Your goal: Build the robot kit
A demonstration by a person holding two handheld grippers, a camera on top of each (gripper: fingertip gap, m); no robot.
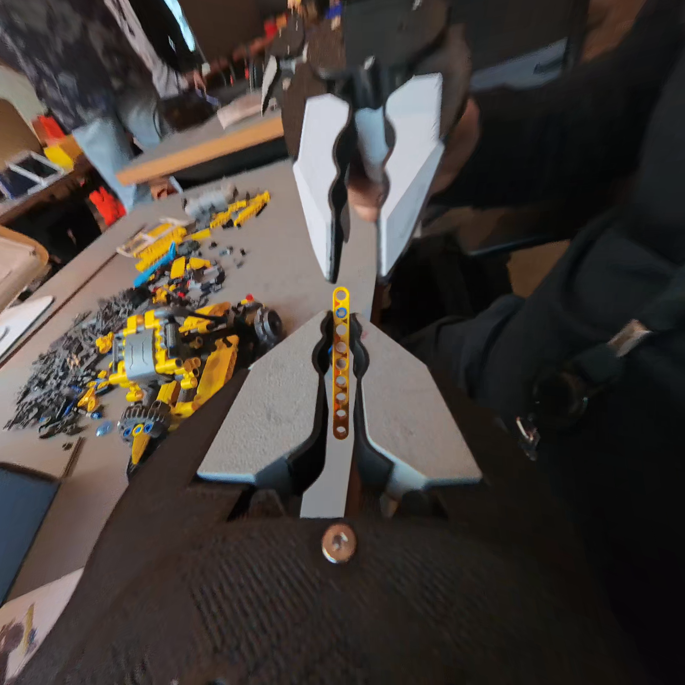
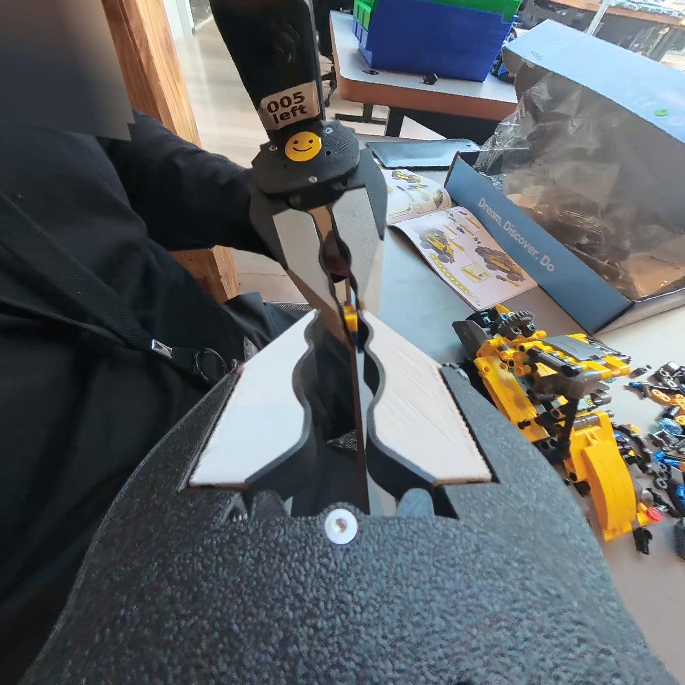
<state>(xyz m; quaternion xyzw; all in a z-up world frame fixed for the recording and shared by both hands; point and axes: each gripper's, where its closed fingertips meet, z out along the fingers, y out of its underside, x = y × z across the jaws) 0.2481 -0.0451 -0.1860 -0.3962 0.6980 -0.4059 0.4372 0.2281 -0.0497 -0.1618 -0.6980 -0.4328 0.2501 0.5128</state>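
The left gripper is being shown with its fingers clamped on a long yellow perforated beam, which is being held lengthwise between the wavy inner faces, its far end projecting just past the fingertips. A blue pin is being carried in the second hole from that far end. The beam is being held in the air beside the edge of the grey table.

The right gripper is being pointed toward the left one from the opposite side, its fingers standing apart, with its tips just beyond the free end of the beam. In the right wrist view the right gripper is being seen from behind, spread wide, and the tips of the left gripper are lying between its fingers; only a small yellow portion of the beam is being revealed there. Whether the right fingers are touching the beam cannot be told.

On the table, a partly built yellow and grey vehicle model is being flanked by a heap of small dark parts and by further yellow pieces. An open instruction booklet and a blue box containing clear plastic bags are being displayed nearby.
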